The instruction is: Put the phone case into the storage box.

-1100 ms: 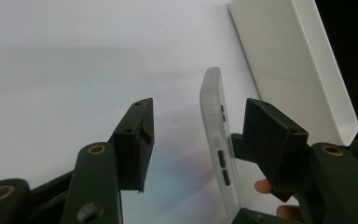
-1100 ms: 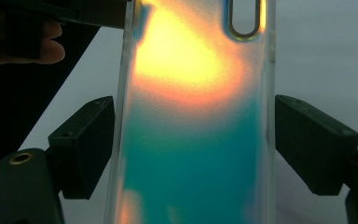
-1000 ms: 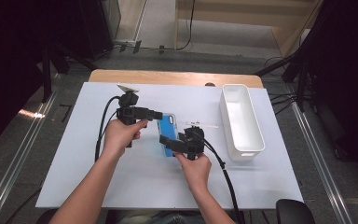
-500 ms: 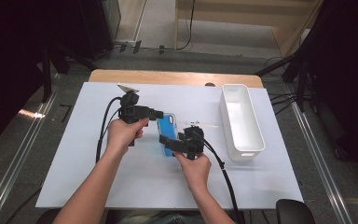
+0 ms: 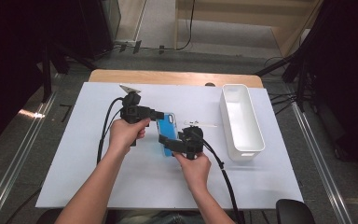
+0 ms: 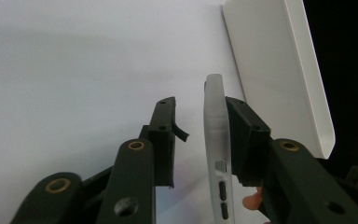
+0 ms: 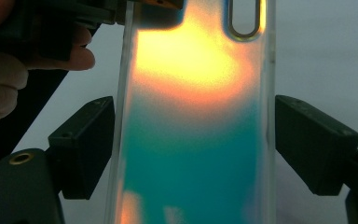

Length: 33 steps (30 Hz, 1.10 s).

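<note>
A clear phone case [image 5: 168, 125] with a blue-to-orange sheen sits between the two grippers over the white table [image 5: 74, 163]. My right gripper [image 5: 168, 141] is shut on it, with a pad against each long edge of the phone case [image 7: 191, 93] in the right gripper [image 7: 193, 140] view. My left gripper [image 5: 161, 113] reaches in at the case's far end. In the left gripper [image 6: 201, 105] view the phone case [image 6: 214, 121] stands edge-on against the right-hand pad, with a gap to the other pad. Those jaws have just been closing around it.
A long white tray [image 5: 235, 88] stands at the table's right, also seen as the white tray [image 6: 279, 70] beyond the left jaws. Black cables trail from both grippers toward the person. The wooden table edge [image 5: 168, 77] runs along the back.
The left gripper's jaws have drawn closer together at the case's far end. Both hands stay about where they were, and the right gripper keeps its grip.
</note>
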{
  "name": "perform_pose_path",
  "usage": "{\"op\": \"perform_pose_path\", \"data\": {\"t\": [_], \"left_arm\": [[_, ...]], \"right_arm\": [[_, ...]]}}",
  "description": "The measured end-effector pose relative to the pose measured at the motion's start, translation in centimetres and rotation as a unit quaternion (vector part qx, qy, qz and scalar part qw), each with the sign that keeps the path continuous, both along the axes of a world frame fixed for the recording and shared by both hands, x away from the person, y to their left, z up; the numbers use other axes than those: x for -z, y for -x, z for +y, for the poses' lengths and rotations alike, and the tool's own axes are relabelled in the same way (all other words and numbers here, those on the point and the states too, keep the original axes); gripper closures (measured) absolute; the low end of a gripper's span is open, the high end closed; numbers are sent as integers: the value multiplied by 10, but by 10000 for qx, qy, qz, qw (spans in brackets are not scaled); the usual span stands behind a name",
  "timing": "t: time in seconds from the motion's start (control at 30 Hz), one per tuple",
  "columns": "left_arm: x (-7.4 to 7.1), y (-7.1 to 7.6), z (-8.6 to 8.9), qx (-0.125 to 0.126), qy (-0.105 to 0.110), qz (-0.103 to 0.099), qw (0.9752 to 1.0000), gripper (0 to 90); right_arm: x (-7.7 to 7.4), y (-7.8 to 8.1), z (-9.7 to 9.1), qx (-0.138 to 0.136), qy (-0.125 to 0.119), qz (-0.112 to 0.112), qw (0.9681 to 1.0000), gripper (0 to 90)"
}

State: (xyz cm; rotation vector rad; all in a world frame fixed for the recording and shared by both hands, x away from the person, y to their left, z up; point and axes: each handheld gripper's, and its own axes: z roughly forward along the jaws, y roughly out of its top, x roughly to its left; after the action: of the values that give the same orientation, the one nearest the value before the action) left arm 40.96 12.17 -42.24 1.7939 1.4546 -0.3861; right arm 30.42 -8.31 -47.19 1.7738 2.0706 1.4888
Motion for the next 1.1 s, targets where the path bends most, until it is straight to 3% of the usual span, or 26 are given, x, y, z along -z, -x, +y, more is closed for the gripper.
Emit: {"op": "perform_pose_path", "data": {"t": [0.33, 0.6, 0.83, 1.1], "left_arm": [[0, 1, -2, 108, -30, -73, 9999, 761], [1, 1, -3, 91, 113, -103, 9998, 777], [0, 4, -4, 126, 113, -338, 9993, 788], [0, 4, -3, 157, 180, -266, 9994, 796]], "right_arm": [[0, 2, 4, -31, 107, 8, 9999, 149], [0, 2, 3, -21, 76, -3, 10000, 148], [0, 1, 3, -39, 54, -3, 10000, 148], [1, -1, 4, -67, 96, 51, 9999, 146]]}}
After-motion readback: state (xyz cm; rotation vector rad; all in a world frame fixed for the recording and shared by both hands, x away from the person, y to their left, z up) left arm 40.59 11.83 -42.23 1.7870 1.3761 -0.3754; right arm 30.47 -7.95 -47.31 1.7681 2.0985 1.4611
